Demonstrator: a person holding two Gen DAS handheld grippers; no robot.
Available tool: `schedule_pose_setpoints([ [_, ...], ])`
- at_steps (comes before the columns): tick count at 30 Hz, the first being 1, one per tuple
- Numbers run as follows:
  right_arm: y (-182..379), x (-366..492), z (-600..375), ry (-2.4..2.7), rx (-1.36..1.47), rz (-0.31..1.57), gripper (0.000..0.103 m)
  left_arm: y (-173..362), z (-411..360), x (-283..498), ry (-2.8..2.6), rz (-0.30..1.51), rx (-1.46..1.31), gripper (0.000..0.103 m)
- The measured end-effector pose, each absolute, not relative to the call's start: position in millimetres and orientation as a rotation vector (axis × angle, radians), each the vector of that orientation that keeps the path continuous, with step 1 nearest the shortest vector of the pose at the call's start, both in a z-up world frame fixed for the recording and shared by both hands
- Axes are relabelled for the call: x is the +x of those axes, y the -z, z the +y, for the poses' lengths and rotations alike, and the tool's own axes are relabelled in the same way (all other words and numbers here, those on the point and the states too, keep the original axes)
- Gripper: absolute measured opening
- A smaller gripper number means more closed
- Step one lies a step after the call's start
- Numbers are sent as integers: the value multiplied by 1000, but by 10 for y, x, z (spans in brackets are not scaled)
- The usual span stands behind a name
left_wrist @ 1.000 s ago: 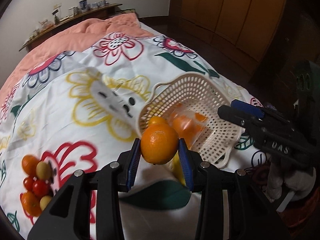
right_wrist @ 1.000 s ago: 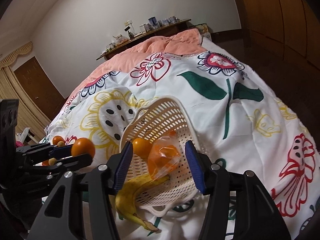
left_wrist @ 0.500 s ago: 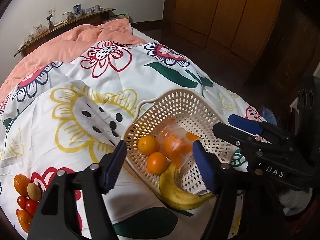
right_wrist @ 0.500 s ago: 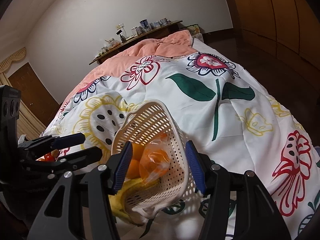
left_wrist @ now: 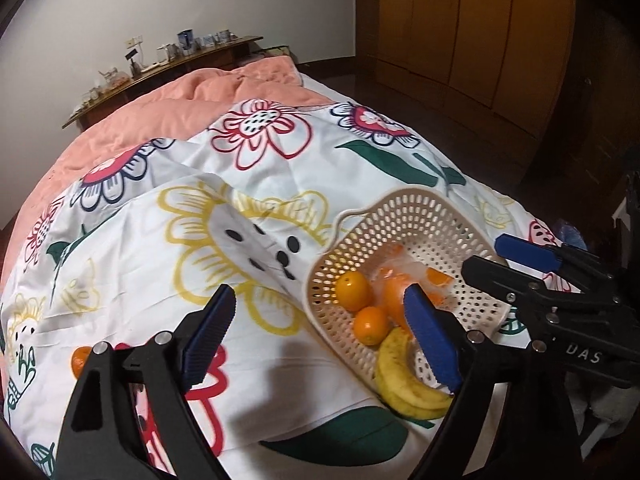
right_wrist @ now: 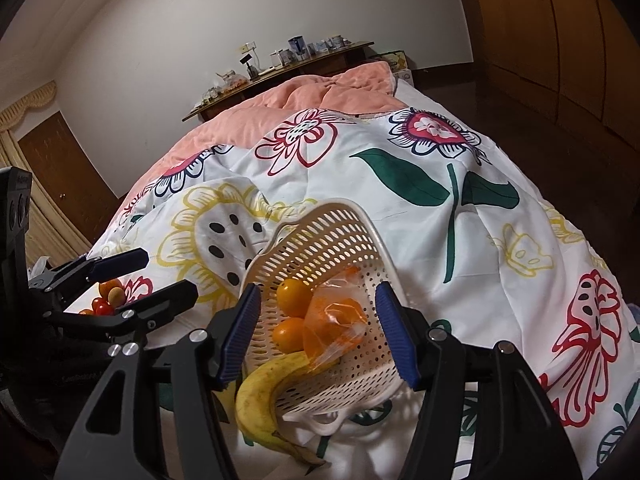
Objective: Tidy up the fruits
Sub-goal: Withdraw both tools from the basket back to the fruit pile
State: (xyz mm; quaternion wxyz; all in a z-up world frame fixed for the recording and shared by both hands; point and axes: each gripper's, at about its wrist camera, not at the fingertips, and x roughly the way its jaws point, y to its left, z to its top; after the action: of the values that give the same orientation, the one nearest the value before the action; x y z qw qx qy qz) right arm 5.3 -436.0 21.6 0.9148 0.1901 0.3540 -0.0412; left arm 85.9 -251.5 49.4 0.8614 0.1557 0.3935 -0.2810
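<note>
1. The orange that the left gripper [left_wrist: 320, 336] had pinched a second earlier now lay in the white basket [right_wrist: 320, 220], as the nearer orange [left_wrist: 371, 325] just in front of the farther orange [left_wrist: 352, 290].
2. Beside them in the basket sat a clear bag of orange pieces [right_wrist: 336, 326], and a banana [left_wrist: 404, 380] curled out over the basket's near rim onto the bed [left_wrist: 280, 184].
3. The basket stood tilted near the bed's right edge, its mouth facing the grippers; compared with a second before, it appeared more upright in the right wrist view.
4. The left gripper's jaws had just been opening and stood spread wide, nothing between them; its right finger [left_wrist: 430, 340] was in front of the basket, and contact cannot be told.
5. The right gripper [right_wrist: 318, 336] had also just been opening a little; its jaws straddled the basket's near end, and whether the pads pressed on the walls I could not tell.
6. A small heap of loose fruit [right_wrist: 106, 298], oranges and tomatoes among it, lay toward the bed's left edge, well apart from the basket.
</note>
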Motion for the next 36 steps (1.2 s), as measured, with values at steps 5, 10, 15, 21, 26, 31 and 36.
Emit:
schedule_pose_setpoints([
  [5,-263,80,-4252,75,370,734,64,-520,-2395,865,556,810,323,88],
  [10,-285,127,-4122,60,350,745,64,-543,-2278,861,528,792,322,91],
  [15,-305,184,-3971,39,331,761,65,-569,-2114,872,492,783,305,92],
  [21,-328,259,-3808,27,307,781,67,-632,-1881,862,468,776,271,92],
  [26,-332,322,-3632,8,283,799,67,-670,-1618,870,443,774,231,93],
  [31,-319,395,-3408,-31,261,822,67,-687,-1228,901,391,786,166,93],
  [36,-320,479,-3207,-69,231,839,67,-694,-854,928,328,787,114,93],
])
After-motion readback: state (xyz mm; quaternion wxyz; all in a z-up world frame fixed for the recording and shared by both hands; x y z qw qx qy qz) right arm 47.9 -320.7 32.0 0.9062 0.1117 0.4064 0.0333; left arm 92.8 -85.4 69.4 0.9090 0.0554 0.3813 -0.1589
